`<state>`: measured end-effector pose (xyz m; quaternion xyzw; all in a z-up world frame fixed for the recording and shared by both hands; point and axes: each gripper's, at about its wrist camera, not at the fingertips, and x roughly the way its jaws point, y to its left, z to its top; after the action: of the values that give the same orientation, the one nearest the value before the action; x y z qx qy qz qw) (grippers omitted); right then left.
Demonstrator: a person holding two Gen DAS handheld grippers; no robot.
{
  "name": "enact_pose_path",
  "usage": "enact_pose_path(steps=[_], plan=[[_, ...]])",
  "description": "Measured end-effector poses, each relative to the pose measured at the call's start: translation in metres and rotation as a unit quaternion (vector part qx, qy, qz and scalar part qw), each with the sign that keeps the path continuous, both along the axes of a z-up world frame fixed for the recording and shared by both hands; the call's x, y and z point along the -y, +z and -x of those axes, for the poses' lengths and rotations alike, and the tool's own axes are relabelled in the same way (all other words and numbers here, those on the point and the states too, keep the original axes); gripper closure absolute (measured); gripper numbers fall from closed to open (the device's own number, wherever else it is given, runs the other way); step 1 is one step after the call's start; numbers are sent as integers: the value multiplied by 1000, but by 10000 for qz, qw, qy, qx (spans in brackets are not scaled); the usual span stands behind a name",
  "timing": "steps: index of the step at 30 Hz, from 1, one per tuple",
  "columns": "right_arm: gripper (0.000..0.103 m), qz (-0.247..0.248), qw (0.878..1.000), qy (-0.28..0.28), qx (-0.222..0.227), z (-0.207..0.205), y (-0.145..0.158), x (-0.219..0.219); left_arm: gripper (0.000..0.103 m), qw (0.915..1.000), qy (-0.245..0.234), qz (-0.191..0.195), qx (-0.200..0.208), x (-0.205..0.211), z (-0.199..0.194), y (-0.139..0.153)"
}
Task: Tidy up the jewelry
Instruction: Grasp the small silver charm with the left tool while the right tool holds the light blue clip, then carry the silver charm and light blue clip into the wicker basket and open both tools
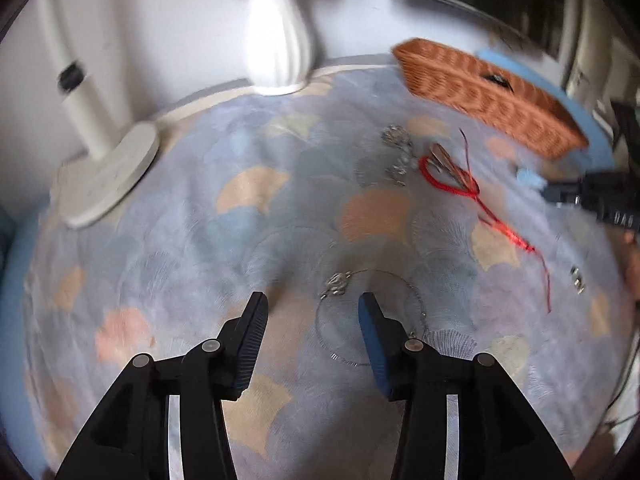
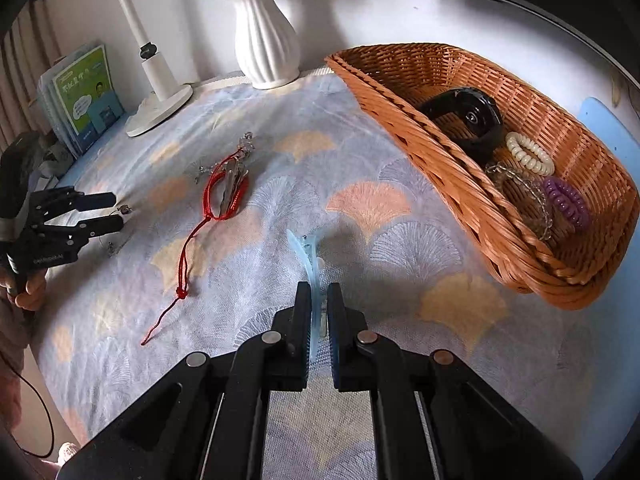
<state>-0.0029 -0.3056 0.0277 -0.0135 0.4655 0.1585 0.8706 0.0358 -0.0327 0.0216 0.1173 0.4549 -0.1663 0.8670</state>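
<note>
We hold the right claw [image 2: 319, 304] clenched on a pale blue hair clip [image 2: 307, 256], which juts forward from between the pads above the patterned cloth [image 2: 360, 168] on the counter. To its right sits the wicker basket [image 2: 520, 256], already holding a black watch [image 2: 472, 116], a cream coil hair tie [image 2: 530, 152], a purple coil hair tie [image 2: 568, 202] and a clear beaded bracelet [image 2: 528, 196]. Our left claw [image 1: 314, 304] is released, its jaws spread wide just above a thin silver necklace [image 1: 360, 300] lying looped on the cloth, its pendant near the fingertips. Farther out lie a red cord bracelet [image 2: 216, 200] around a metal hair clip [image 2: 232, 184], and a small heap of silver jewelry [image 1: 396, 152] beside them. A white vase [image 2: 266, 44] and a white lamp base [image 2: 160, 108] stand at the back.
</note>
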Motion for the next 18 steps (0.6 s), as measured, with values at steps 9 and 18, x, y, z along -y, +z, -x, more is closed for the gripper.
enact_pose_path(steps=[9, 18], plan=[[94, -79, 10000, 50, -11, -2, 1, 0, 92, 9996, -168, 227, 17, 6, -6, 1], [94, -365, 9990, -89, 232, 19, 29, 14, 92, 9866, -118, 1622, 158, -8, -2, 54]])
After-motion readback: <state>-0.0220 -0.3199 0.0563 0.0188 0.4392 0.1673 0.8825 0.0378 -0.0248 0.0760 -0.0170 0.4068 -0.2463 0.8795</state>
